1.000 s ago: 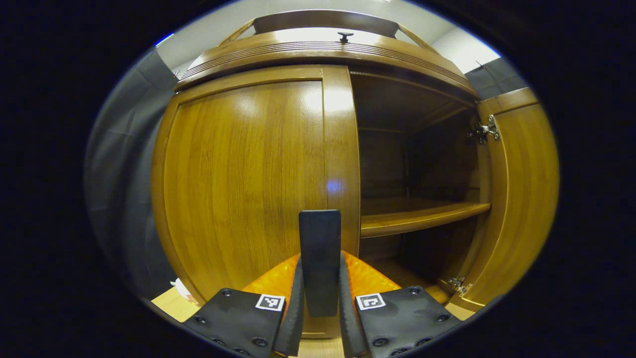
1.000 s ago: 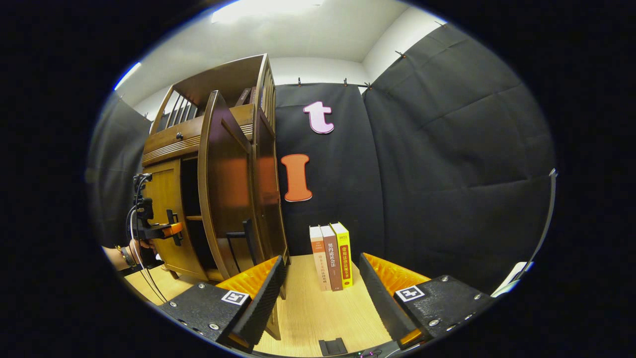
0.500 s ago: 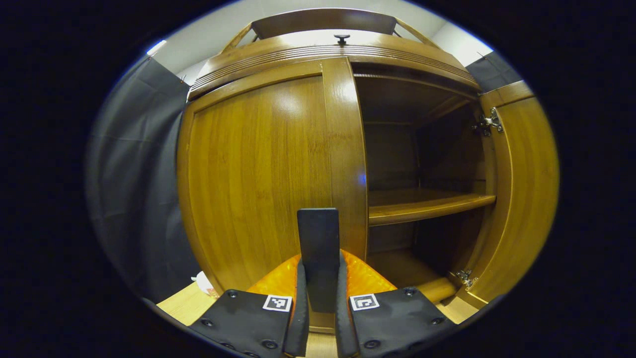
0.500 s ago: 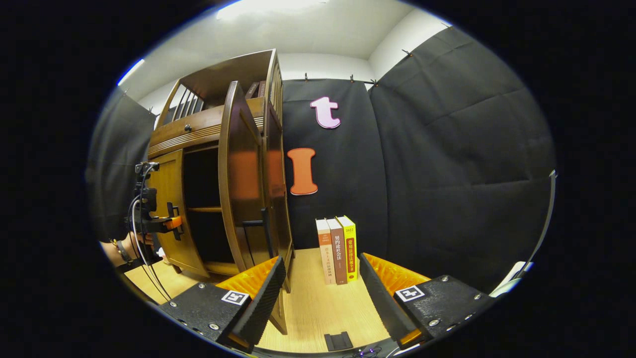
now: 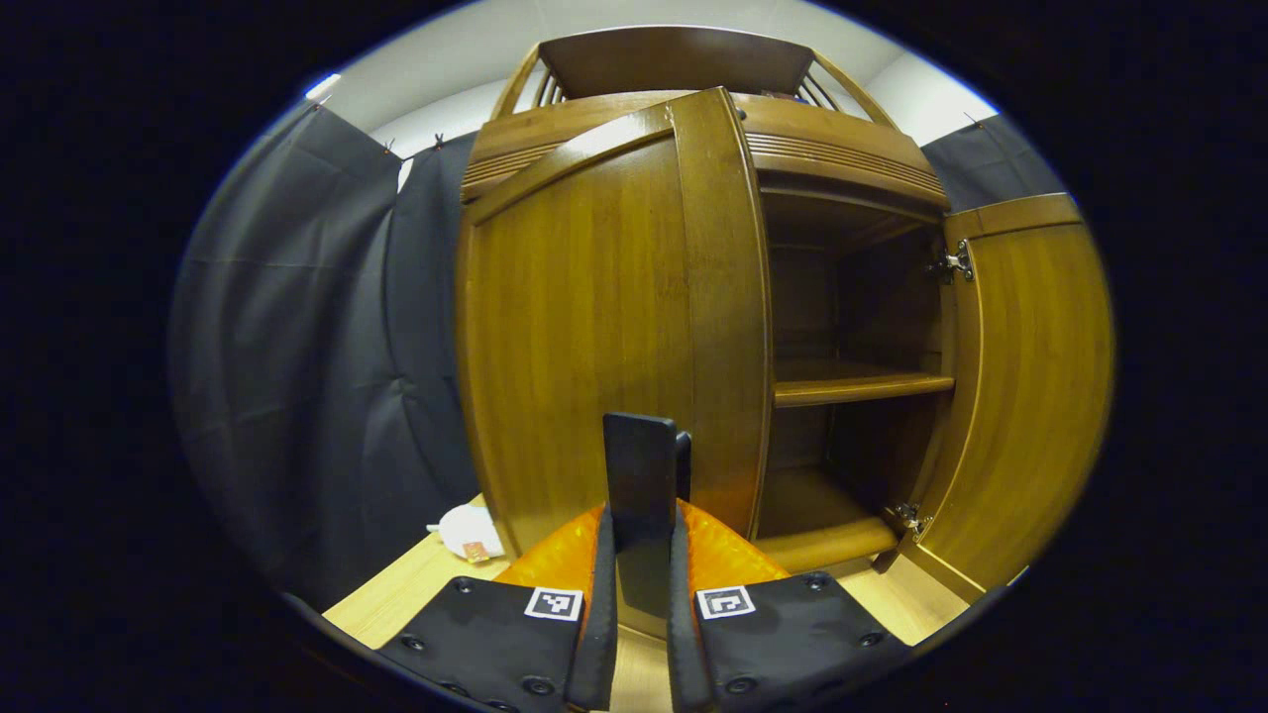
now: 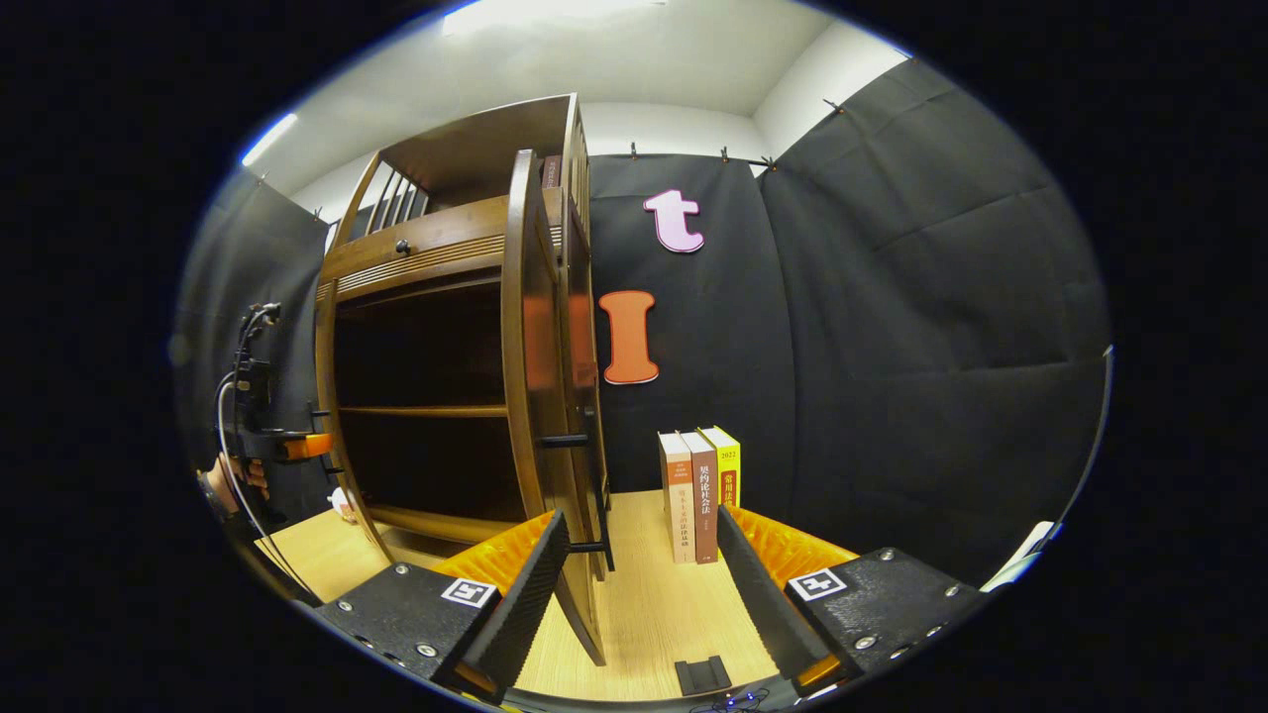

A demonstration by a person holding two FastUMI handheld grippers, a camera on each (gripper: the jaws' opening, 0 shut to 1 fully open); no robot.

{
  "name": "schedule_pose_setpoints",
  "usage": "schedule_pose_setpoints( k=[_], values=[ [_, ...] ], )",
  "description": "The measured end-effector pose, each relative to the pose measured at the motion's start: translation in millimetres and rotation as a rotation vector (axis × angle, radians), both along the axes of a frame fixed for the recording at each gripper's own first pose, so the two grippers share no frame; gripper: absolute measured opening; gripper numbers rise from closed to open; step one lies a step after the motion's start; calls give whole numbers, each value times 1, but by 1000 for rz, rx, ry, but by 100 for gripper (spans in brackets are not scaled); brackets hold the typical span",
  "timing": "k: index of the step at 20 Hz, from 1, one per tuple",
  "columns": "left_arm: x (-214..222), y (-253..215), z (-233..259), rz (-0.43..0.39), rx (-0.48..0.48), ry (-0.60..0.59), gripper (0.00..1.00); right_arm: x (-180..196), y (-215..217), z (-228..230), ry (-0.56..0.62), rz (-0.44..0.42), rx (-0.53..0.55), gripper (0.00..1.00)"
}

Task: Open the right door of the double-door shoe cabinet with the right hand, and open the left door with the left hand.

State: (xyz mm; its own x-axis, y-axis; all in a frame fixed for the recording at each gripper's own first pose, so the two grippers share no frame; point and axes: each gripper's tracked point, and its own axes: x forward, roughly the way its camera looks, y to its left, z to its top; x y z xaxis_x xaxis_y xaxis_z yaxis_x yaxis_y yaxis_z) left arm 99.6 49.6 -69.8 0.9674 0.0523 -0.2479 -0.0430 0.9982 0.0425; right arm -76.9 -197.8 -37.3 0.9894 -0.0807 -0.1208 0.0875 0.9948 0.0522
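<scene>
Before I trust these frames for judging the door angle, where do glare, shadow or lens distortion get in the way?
Left gripper view: the fisheye bows the left door into a barrel, its upper rail shows glare, and the cabinet interior is in deep shadow. Right gripper view: the right door curves edge-on, and the ceiling light is blown out.

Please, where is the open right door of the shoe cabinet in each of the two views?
Left gripper view: right door stands open at the right edge, its hinges showing.
Right gripper view: right door is left of centre, seen nearly edge-on.
Shared landmark: the cabinet's inner shelf.
</scene>
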Motion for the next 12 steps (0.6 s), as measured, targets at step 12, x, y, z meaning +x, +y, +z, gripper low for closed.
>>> schedule_pose_setpoints(
  k=[12],
  values=[
    [-71, 107, 15, 81, 15, -32, 20, 7, 23, 14, -23, 4, -3, 98]
  ],
)
